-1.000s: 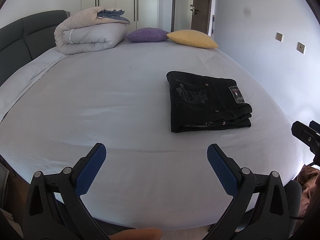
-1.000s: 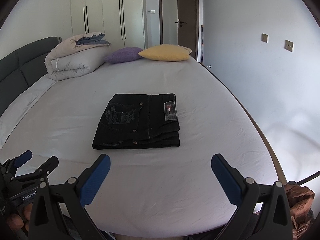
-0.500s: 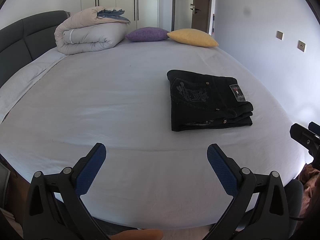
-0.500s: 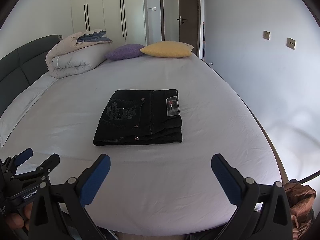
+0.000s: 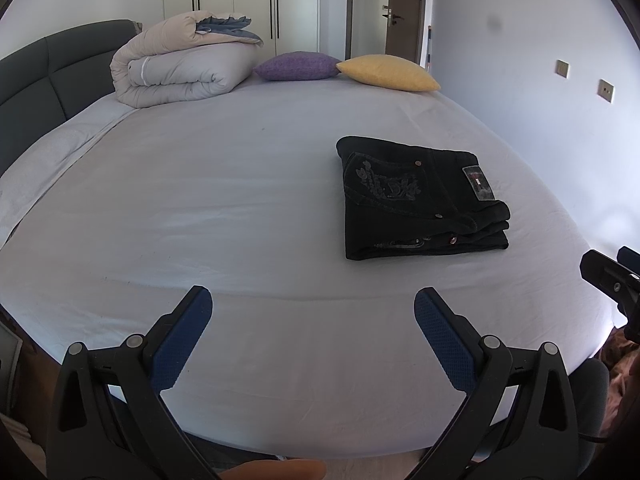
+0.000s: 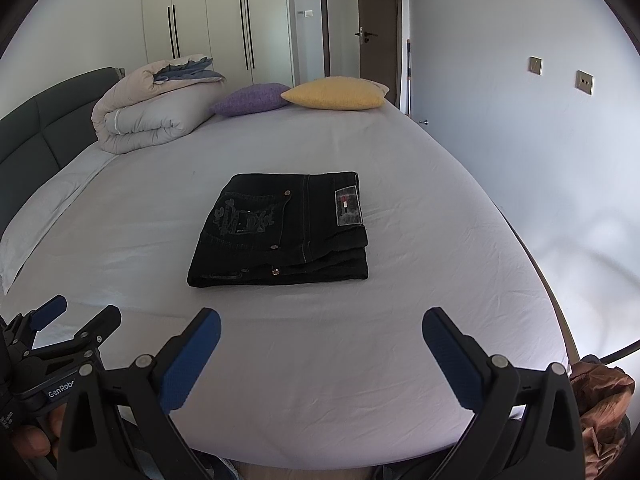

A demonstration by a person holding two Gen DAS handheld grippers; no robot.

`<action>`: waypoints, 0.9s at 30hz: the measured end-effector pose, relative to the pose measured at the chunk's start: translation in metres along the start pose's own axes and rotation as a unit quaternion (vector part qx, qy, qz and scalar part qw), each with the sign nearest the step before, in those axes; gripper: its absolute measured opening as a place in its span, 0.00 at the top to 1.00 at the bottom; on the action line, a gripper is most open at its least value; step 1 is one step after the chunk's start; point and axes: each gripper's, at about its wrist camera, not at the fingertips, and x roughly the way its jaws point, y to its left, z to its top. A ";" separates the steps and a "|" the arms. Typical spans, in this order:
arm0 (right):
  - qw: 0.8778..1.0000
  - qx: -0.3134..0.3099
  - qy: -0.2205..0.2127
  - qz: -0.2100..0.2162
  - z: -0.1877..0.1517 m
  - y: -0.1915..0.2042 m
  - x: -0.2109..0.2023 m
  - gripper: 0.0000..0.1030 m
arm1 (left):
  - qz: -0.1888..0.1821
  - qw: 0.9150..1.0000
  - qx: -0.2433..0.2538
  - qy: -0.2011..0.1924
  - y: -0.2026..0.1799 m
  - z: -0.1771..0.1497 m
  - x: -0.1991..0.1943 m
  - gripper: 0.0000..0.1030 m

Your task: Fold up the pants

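1. The pants (image 6: pixel 284 228) lie in a compact rectangular stack at the centre of the right wrist frame, on the bed (image 6: pixel 400 340); in the left wrist view they sit right of centre.
2. The left gripper (image 5: pixel 312 312) hangs at the bottom of its frame, jaws wide and empty, well short of the pants.
3. The right gripper (image 6: pixel 320 332) hangs at the bottom of its frame, jaws also spread wide, holding nothing.
4. The folding looks finished: the layers are stacked with their edges roughly aligned.
5. The dark denim is probably fairly heavy and stiff for cloth, yet it would still sag if lifted by one corner.
6. Any further hold would best take the thick folded edge nearest the camera, pinching all layers together.
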 end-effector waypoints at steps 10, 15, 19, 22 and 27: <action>1.000 0.003 0.003 0.001 -0.002 0.000 0.000 0.00 | 0.000 1.000 0.001 0.000 0.001 0.000 -0.001 0.00; 1.000 0.004 0.003 0.001 -0.003 0.000 0.001 0.00 | 0.000 1.000 0.001 0.000 0.002 0.000 -0.001 0.00; 1.000 0.004 0.003 0.002 -0.003 0.000 0.001 0.00 | 0.000 1.000 0.001 0.000 0.001 0.000 -0.001 0.00; 1.000 0.003 0.003 0.001 -0.003 -0.001 0.001 0.00 | 0.000 1.000 0.001 0.000 0.001 0.000 -0.002 0.00; 1.000 0.004 0.004 0.002 -0.003 0.000 0.001 0.00 | 0.000 1.000 0.002 0.001 0.002 0.001 -0.002 0.00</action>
